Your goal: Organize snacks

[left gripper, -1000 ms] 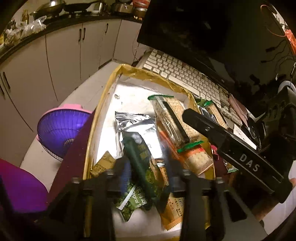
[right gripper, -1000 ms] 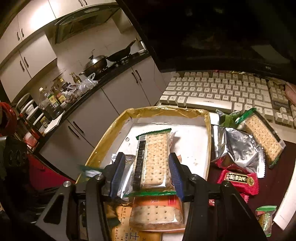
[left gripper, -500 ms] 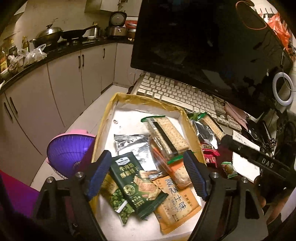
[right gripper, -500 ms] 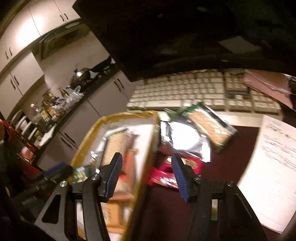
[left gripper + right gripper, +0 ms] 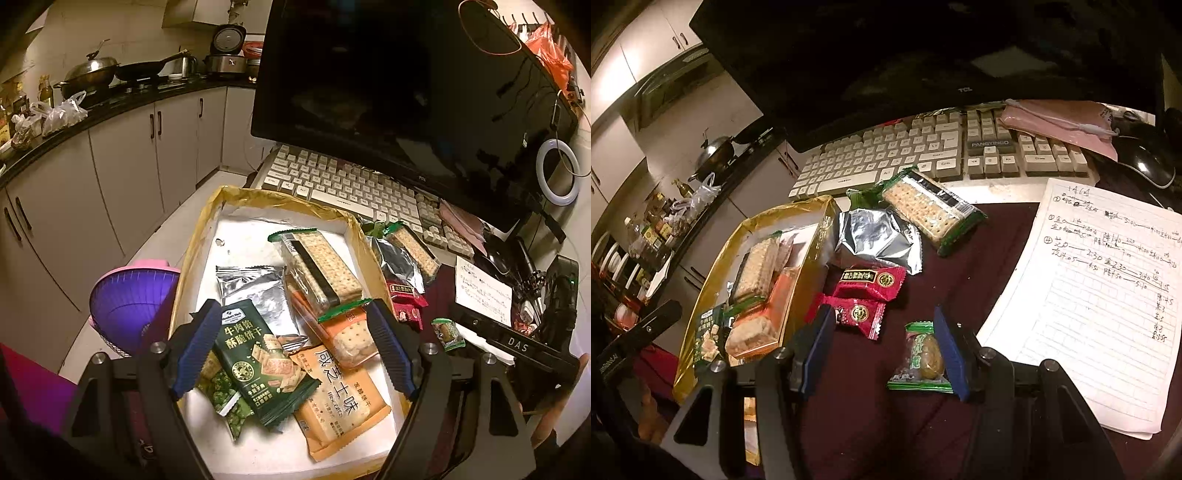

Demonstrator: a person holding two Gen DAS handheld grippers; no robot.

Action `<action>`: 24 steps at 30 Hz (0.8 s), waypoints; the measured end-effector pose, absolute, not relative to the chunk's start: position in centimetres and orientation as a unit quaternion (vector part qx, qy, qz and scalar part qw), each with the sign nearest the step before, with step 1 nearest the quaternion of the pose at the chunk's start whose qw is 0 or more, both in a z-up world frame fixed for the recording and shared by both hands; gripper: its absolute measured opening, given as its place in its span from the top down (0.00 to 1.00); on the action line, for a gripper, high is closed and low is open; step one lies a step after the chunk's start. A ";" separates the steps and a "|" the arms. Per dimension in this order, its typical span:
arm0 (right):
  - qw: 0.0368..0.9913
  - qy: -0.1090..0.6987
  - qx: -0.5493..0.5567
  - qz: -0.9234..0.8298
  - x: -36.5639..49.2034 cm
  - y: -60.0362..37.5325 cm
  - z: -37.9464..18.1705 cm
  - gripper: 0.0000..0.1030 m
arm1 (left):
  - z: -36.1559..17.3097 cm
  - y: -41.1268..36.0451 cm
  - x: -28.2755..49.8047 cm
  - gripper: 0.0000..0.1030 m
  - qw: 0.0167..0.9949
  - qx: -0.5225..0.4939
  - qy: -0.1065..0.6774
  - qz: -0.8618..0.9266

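A gold-rimmed box [image 5: 199, 251] with a white floor holds several snacks. Among them are a green-ended cracker pack [image 5: 321, 269], a silver packet [image 5: 255, 291], an orange packet [image 5: 340, 398] and a dark green cracker packet [image 5: 258, 362]. My left gripper [image 5: 291, 350] hangs open over the box, and the green packet lies loose below its fingers. My right gripper [image 5: 882, 354] is open above the dark red cloth. A small green sweet [image 5: 919, 354] lies by its right finger, untouched. Two red sweets [image 5: 860, 314], a silver packet [image 5: 875, 236] and a cracker pack [image 5: 931, 210] lie beyond it.
A keyboard [image 5: 923, 147] and a dark monitor [image 5: 406, 92] stand behind the snacks. A written sheet of paper [image 5: 1089, 295] covers the cloth on the right, with a mouse [image 5: 1148, 166] past it. A purple basket [image 5: 129, 302] sits left of the box, below the table edge.
My left gripper opened and let go of the dark green packet, which now lies in the box. My right gripper swung right, from over the box to over the loose sweets.
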State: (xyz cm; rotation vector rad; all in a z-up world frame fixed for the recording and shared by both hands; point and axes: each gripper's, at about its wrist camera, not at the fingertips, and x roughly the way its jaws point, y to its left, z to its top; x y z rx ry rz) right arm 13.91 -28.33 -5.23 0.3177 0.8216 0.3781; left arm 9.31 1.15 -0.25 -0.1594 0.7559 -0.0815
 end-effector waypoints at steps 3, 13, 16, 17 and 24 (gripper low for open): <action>0.888 0.395 0.148 0.184 13.8 -28.2 -5.2 0.47 | -0.2 1.3 9.1 0.21 0.926 -0.079 0.368 -0.040; 0.887 0.400 0.143 0.184 13.6 -27.6 -5.4 0.47 | -0.2 1.3 8.7 0.21 0.925 -0.080 0.369 -0.042; 0.887 0.400 0.142 0.184 13.6 -27.6 -5.4 0.47 | -0.2 1.3 8.5 0.21 0.926 -0.081 0.367 -0.042; 0.887 0.400 0.142 0.184 13.6 -27.6 -5.4 0.47 | -0.2 1.3 8.5 0.21 0.925 -0.082 0.367 -0.042; 0.886 0.402 0.140 0.185 13.5 -27.3 -5.4 0.47 | -0.3 1.2 8.4 0.21 0.925 -0.080 0.369 -0.043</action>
